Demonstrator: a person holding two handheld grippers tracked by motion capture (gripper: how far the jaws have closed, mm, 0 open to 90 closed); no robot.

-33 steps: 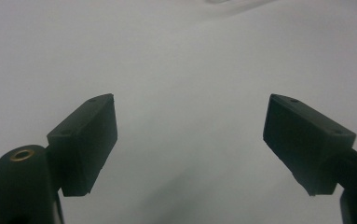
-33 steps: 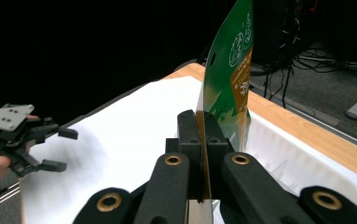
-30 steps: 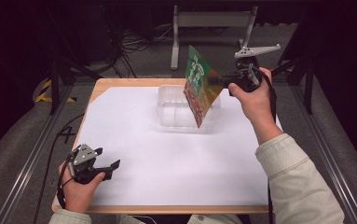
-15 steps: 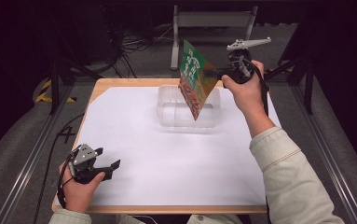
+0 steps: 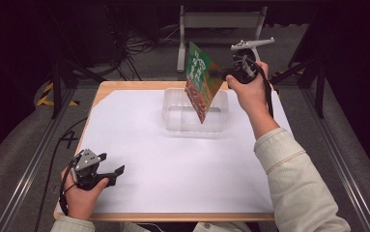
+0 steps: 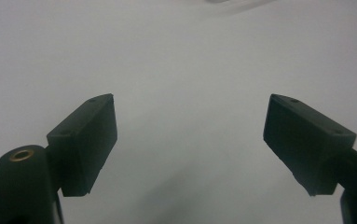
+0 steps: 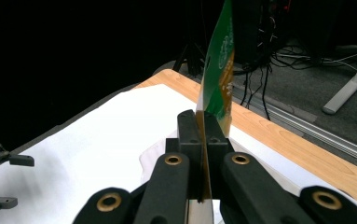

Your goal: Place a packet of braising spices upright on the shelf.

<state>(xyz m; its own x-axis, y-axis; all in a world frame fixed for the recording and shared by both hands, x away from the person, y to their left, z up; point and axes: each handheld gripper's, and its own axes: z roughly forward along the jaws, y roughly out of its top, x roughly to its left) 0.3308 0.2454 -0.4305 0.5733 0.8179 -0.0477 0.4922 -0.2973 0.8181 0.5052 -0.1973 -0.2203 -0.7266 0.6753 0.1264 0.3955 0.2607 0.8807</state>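
A flat green and red snack packet hangs tilted in the air above a clear plastic box at the back of the table. My right gripper is shut on the packet's edge; in the right gripper view the jaws press together on the packet, which stands up edge-on. My left gripper rests near the front left corner of the white sheet, jaws wide open. In the left gripper view my left gripper has only white sheet between its jaws.
A white sheet covers most of the wooden table. Dark floor with cables and a metal stand lies beyond the far edge. Rails run along both sides of the table.
My right gripper has lifted the packet higher and a little leftward above the clear box, tilting it more. The left gripper has stayed where it was.
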